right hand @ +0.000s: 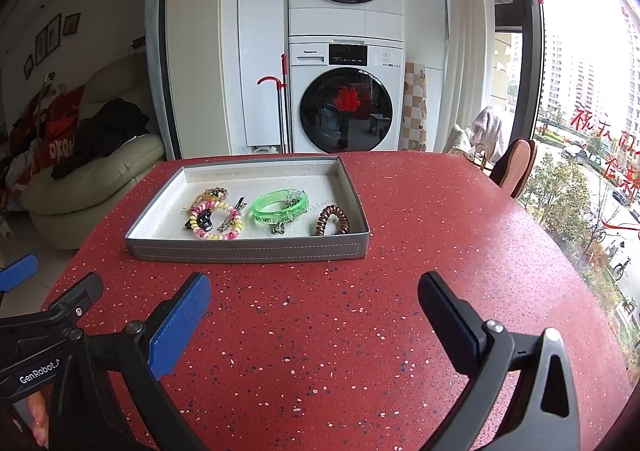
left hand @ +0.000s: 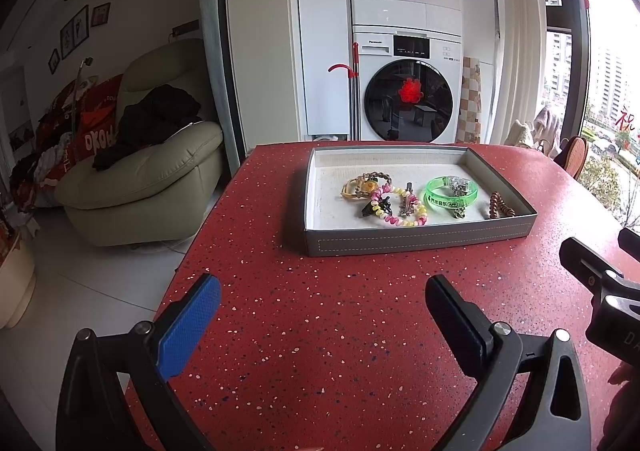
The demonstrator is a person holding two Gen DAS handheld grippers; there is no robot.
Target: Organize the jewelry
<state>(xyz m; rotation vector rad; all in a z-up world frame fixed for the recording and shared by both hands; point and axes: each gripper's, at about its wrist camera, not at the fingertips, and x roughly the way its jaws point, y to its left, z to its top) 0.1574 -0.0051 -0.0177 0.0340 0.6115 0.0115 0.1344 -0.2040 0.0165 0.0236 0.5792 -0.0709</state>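
- All the jewelry is seen gathered inside a grey tray (right hand: 248, 251) on the red worktop (right hand: 360, 331): a green bangle (right hand: 280, 205), a brown coil band (right hand: 332, 220), a pastel coil band (right hand: 216, 221).
- Nothing is seen loose on the worktop; the sorting is judged nearly done.
- The left gripper (left hand: 320, 315) and right gripper (right hand: 316, 315) are held wide apart and empty, short of the tray.

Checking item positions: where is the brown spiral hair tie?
In both views, the brown spiral hair tie lies in the tray, near its front right corner, just right of the green bracelet.

Speckled red table (right hand: 400, 311), smooth semi-gloss. Grey tray (right hand: 248, 251) matt, stitched leatherette look, rough pale lining. Green bangle (right hand: 280, 205) translucent glossy plastic. Blue finger pads (right hand: 180, 325) textured.
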